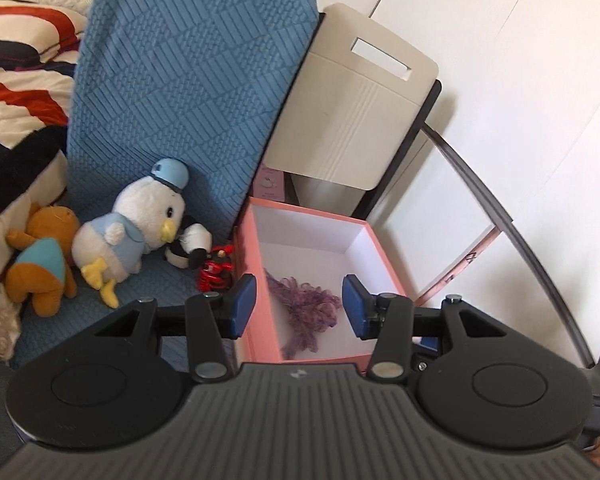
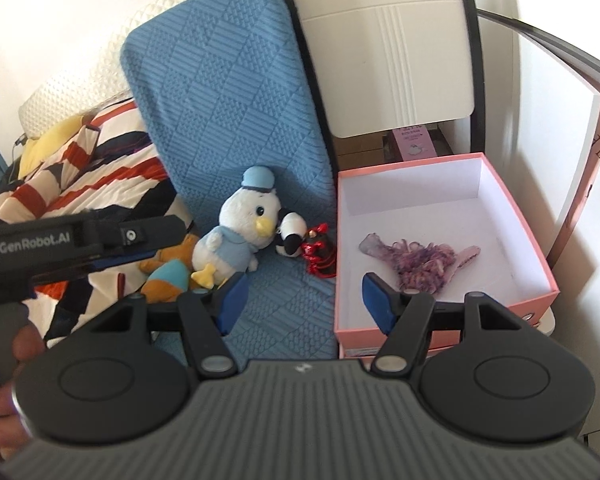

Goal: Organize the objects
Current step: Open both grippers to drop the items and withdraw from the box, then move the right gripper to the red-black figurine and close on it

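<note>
Purple fuzzy item (image 2: 418, 262): lies flat on the floor of the pink box; in your right wrist view its long axis runs left to right, paler tips at both ends. In your left wrist view (image 1: 306, 312) it runs from upper left to lower middle of the box floor.
Pink box (image 2: 448, 314): open, white inside, right of centre in the right wrist view, touching the blue cushion's edge. Nothing else shows in it.
Duck plush (image 2: 238, 234): on the blue cushion (image 2: 236, 92), leaning, cap toward the top of the frame, beak pointing right, yellow feet toward lower left.
Black-and-white plush (image 2: 290, 236): small, just right of the duck's beak, touching it.
Red trinket (image 2: 318, 254): between the black-and-white plush and the box wall.
Orange plush (image 1: 40, 264): lower left in the left wrist view, lying beside the duck, turquoise patch facing up.
Striped blanket (image 2: 80, 184): bunched at the left, against the cushion.
Your left gripper (image 1: 299, 308): tilted downward over the near corner of the box, jaws about half parted, nothing between the pads. In the right wrist view its body crosses the left edge.
Your right gripper (image 2: 305, 300): tilted downward, jaws parted a little wider, straddling the box's left wall in the frame, holding nothing.
Your left hand (image 2: 8, 392): fingers wrapped on the handle, lower left corner of the right wrist view.
Chair (image 2: 388, 52): cream back, upright behind the box.
</note>
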A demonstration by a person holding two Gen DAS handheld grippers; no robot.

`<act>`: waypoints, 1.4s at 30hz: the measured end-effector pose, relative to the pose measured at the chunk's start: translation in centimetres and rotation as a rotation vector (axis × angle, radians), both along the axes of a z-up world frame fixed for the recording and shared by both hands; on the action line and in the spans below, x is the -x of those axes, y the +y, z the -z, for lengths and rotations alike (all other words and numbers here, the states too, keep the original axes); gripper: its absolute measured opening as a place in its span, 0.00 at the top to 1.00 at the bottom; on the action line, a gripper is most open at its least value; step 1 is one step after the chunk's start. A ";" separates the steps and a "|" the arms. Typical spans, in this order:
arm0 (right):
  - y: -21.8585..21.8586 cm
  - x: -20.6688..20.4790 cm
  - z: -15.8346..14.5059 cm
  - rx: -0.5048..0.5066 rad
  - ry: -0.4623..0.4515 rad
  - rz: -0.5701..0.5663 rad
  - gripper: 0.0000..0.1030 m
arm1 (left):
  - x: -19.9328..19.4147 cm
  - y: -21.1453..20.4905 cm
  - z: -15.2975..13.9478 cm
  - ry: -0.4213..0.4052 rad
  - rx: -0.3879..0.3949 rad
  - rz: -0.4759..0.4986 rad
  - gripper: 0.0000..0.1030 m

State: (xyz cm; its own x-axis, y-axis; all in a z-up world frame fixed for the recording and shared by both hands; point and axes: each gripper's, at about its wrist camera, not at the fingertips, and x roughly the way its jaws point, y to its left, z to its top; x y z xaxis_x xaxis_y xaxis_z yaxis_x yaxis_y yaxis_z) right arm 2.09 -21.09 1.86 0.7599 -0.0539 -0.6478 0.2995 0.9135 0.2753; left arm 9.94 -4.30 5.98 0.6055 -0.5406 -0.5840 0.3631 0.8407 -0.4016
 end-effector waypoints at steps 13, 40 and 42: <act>3.5 -1.9 3.6 0.041 0.010 -0.023 0.36 | -0.3 4.6 5.1 -0.009 -0.037 -0.020 0.48; 4.8 -6.4 12.6 0.049 0.022 -0.049 0.16 | -4.2 7.5 13.1 -0.052 -0.101 -0.131 0.13; 4.8 -7.3 13.1 0.059 0.037 -0.060 0.17 | -5.5 7.6 13.7 -0.045 -0.112 -0.136 0.12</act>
